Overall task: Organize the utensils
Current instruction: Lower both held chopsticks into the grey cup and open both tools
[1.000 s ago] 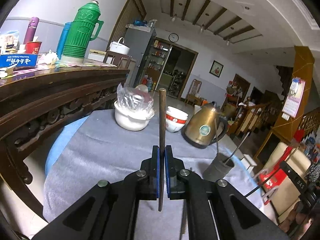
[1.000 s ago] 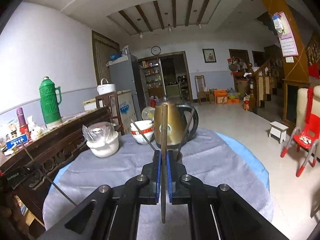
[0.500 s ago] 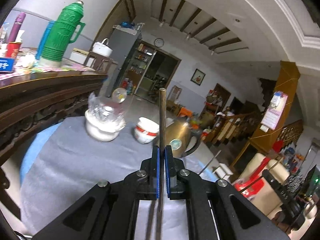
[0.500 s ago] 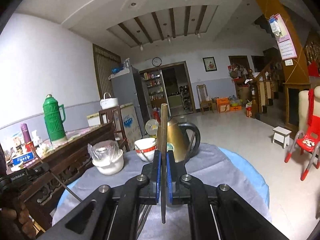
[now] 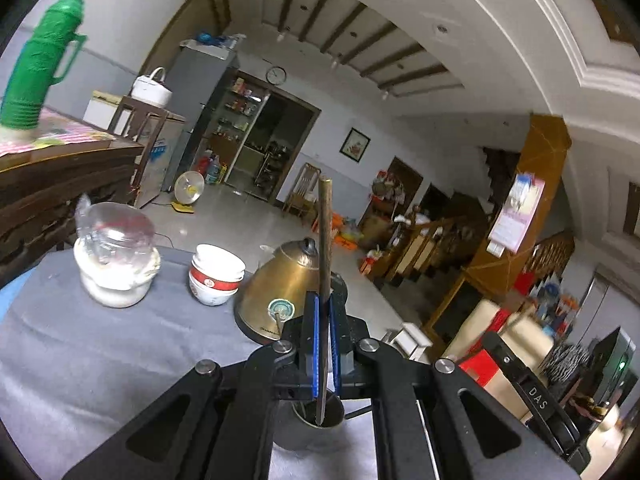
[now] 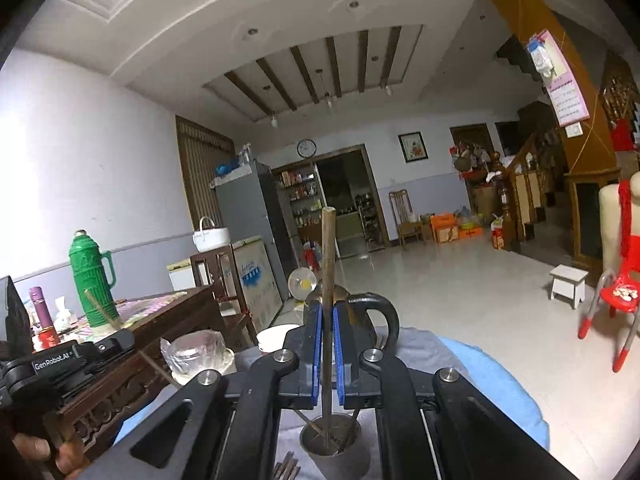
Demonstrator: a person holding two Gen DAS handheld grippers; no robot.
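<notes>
My left gripper point(image 5: 324, 316) is shut on a brown chopstick point(image 5: 325, 240), held upright with its lower tip inside a grey metal cup point(image 5: 316, 428) right under the jaws. My right gripper point(image 6: 327, 320) is shut on another brown chopstick point(image 6: 328, 264), also upright, its lower end inside the same cup point(image 6: 332, 446), which holds other sticks. The left gripper shows at the far left of the right wrist view point(image 6: 60, 360) with its chopstick slanting.
A brass kettle point(image 5: 276, 292), stacked white bowls point(image 5: 214, 280) and a white bowl with a plastic bag point(image 5: 116, 264) stand on the grey cloth point(image 5: 100, 360). A dark wooden cabinet point(image 6: 140, 344) with a green thermos point(image 6: 90, 280) is at the left.
Both grippers have moved over the metal cup and lowered their chopstick tips into it. The cup now lies right beneath the jaws in both views.
</notes>
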